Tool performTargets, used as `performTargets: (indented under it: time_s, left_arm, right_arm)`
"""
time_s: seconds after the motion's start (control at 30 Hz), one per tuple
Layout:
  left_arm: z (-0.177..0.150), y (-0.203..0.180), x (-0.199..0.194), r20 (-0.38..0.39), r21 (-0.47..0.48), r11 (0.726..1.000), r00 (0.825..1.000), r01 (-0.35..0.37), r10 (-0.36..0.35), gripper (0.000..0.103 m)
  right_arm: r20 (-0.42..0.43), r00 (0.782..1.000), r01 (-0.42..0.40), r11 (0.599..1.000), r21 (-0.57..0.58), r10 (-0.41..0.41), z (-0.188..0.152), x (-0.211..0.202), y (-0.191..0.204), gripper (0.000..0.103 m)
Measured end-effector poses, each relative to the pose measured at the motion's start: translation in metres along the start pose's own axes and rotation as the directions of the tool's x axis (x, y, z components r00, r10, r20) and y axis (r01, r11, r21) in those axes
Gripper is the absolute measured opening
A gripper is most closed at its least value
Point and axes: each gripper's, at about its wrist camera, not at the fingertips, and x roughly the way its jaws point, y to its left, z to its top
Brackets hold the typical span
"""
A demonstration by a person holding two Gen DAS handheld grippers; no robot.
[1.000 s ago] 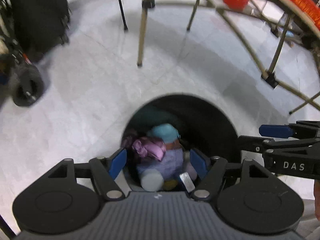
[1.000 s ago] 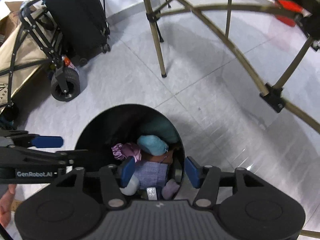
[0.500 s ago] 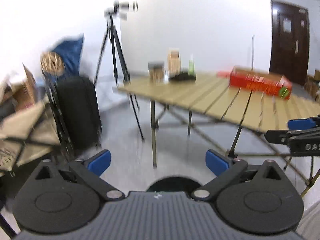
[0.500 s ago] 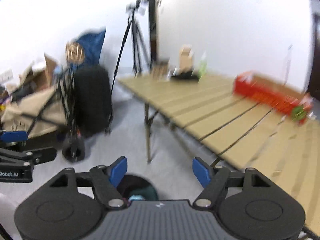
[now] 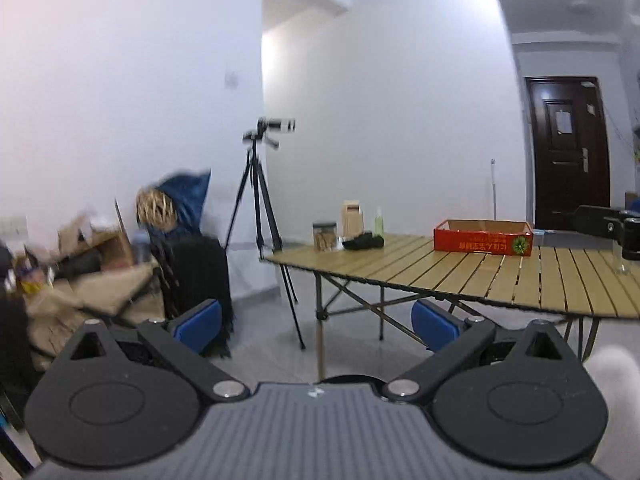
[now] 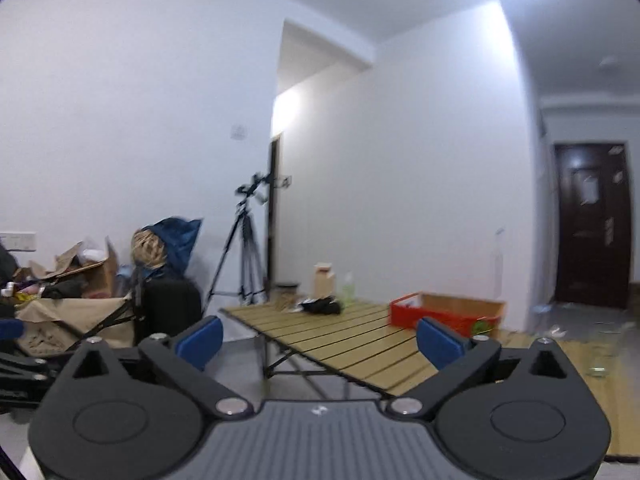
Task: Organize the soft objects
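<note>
Above the slatted table (image 5: 460,272), left claw (image 5: 316,326) gapes (empty).

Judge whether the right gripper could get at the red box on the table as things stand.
Probably yes: the right gripper, its fingers opening and empty, faces the red box across bare table slats, nothing between.

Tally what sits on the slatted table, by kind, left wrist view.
Red box: 1
Clear jar: 1
Carton: 1
Green bottle: 1
Black bundle: 1
Total: 5
</note>
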Motion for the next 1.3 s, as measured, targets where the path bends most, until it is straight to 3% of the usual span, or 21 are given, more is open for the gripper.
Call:
performTargets:
  time_s: [0.13, 0.3, 0.6, 1.3]
  left_arm:
    - [-0.010, -0.002, -0.033, 0.035, -0.010, 0.999, 0.999, -0.034, 0.034, 0.103]
    - [-0.014, 0.002, -0.058, 0.047, -0.055, 0.998, 0.999, -0.022, 0.025, 0.103]
    - [-0.018, 0.010, -0.067, 0.037, -0.075, 0.997, 0.999, -0.020, 0.023, 0.103]
    - [-0.024, 0.003, -0.038, -0.004, -0.045, 0.999, 1.000, -0.002, 0.002, 0.103]
  right_arm:
    - [0.016, 0.998, 0.062, 0.997, -0.041, -0.062, -0.029, -0.049, 0.013, 0.103]
    - [-0.011, 1.000, 0.020, 0.997, -0.079, -0.021, -0.052, -0.084, 0.029, 0.103]
    - [-0.022, 0.999, 0.024, 0.999, -0.041, -0.025, -0.052, -0.087, 0.033, 0.103]
    - [-0.067, 0.998, 0.022, 1.000, -0.010, -0.023, -0.062, -0.061, 0.026, 0.103]
